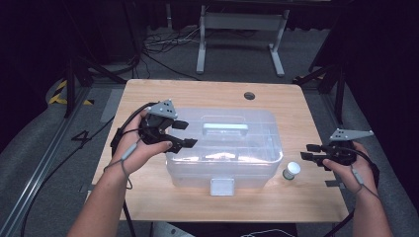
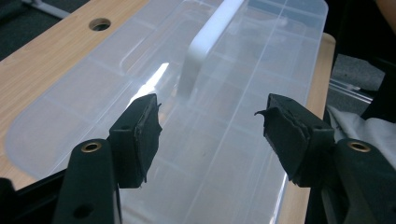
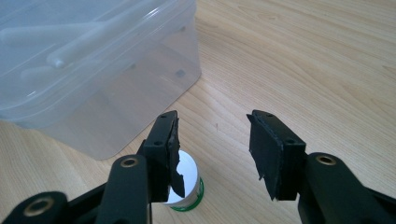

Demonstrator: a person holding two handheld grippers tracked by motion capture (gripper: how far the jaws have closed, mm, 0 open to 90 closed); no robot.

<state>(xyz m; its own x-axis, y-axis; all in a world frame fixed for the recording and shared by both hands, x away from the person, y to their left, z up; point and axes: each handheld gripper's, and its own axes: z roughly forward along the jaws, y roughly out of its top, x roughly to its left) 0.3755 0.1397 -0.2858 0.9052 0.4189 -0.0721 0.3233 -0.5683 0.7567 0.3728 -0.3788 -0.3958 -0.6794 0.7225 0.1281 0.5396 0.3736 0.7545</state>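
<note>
A clear plastic storage box [image 1: 225,143] with a white handle [image 1: 225,127] on its lid and a white front latch [image 1: 222,186] stands in the middle of the wooden table. My left gripper [image 1: 184,134] hovers open over the box's left end; in the left gripper view its jaws [image 2: 208,128] frame the lid [image 2: 154,93] with nothing between them. A small white-capped jar with a green band [image 1: 291,171] stands by the box's right front corner. My right gripper [image 1: 309,151] is open just right of it; the jar [image 3: 187,179] sits low beside the left jaw.
The table [image 1: 207,94] has a round cable hole [image 1: 249,95] at the back. A grey metal frame [image 1: 241,24] and cables lie on the floor beyond. Bare wood stretches behind and right of the box.
</note>
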